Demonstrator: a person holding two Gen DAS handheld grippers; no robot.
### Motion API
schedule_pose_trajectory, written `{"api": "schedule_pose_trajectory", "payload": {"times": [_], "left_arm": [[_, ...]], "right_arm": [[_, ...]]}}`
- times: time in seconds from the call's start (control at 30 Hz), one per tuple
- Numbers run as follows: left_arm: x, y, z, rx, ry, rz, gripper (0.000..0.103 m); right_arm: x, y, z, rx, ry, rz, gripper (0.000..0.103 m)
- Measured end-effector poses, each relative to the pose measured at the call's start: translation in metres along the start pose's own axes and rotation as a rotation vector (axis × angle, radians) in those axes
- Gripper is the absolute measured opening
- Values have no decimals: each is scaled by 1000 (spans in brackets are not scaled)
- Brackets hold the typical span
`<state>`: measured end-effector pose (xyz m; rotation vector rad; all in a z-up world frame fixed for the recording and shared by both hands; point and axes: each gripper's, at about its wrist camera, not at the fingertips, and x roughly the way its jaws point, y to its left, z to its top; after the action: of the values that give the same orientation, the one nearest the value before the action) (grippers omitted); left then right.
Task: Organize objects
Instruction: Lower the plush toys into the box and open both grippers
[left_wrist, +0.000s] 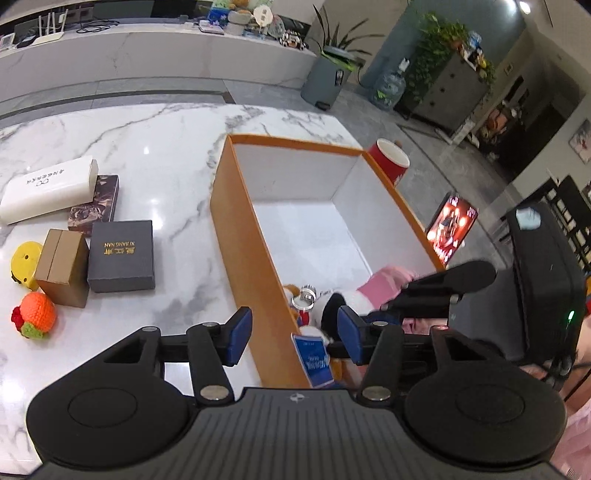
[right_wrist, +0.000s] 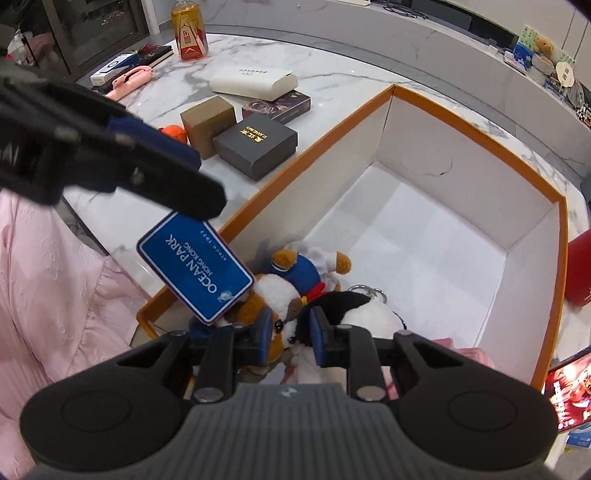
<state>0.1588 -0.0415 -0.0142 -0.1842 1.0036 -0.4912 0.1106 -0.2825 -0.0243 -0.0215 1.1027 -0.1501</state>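
An orange box with white inside (left_wrist: 236, 229) (right_wrist: 458, 155) stands on the marble table. At its near end lie plush toys (right_wrist: 295, 295), a metal keyring (left_wrist: 304, 295) and a blue "Ocean Park" card (right_wrist: 195, 269) (left_wrist: 312, 360) leaning on the wall. My left gripper (left_wrist: 293, 334) is open, straddling the box's near left wall above the card. My right gripper (right_wrist: 290, 332) is narrowly parted around a plush toy's head inside the box; a firm grip is not clear. It shows in the left wrist view (left_wrist: 424, 291).
Left of the box lie a dark gift box (left_wrist: 122, 256), a tan box (left_wrist: 62, 267), a patterned box (left_wrist: 96, 205), a white case (left_wrist: 48, 188), a crocheted fruit (left_wrist: 37, 315) and a yellow toy (left_wrist: 24, 260). A red cup (left_wrist: 391, 160) and a phone (left_wrist: 450, 225) sit right.
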Motion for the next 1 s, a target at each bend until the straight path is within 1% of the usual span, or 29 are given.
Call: {"api": "schedule_pose_trajectory", "payload": {"times": [0.1,0.17,0.2,0.23,0.27,0.3,0.33,0.37,0.43,0.47,0.63,0.67,0.73,0.77,0.8,0.93,1.0], "left_arm": [[1,-2,-3,10,18,8,60],[2,-2,-4,-2,44,9,60],[2,-2,-5,-7,54,6,59],[0,-2,-5,-6,57,-2,53],[-2,-3,-5,-4,52,-16,40],[-3,-5,-5,0,49,-33,34],[-5,-7,-4,7,43,-47,31],[-7,-11,-4,21,35,-52,30],[-5,-20,-2,54,34,-48,21],[-2,-24,-1,71,35,-48,19],[20,-42,2,123,91,-61,17],[24,-45,2,134,95,-44,17],[31,-55,0,187,102,6,17],[34,-57,0,203,110,14,17],[37,-59,-1,213,122,12,17],[44,-61,-6,227,151,41,17],[46,-59,-8,221,160,34,17]], "right_arm": [[-5,-3,1,6,-10,16,25],[-16,-13,3,64,-37,48,26],[-21,-19,3,97,-50,54,29],[-25,-23,3,112,-57,43,32],[-28,-28,2,120,-60,19,35],[-29,-31,1,123,-54,-3,35],[-29,-34,0,128,-46,-21,35],[-27,-38,-2,139,-39,-32,35],[-25,-43,-7,162,-24,-30,35],[-25,-44,-9,168,-20,-27,35],[-22,-44,-14,183,-15,-20,34],[-20,-45,-13,190,-15,-13,34],[-18,-47,-13,206,-12,-4,33],[-15,-47,-14,210,-3,-5,24],[-10,-47,-14,214,18,-2,20],[-7,-50,-16,238,21,19,20],[-5,-51,-17,248,28,26,20]]}}
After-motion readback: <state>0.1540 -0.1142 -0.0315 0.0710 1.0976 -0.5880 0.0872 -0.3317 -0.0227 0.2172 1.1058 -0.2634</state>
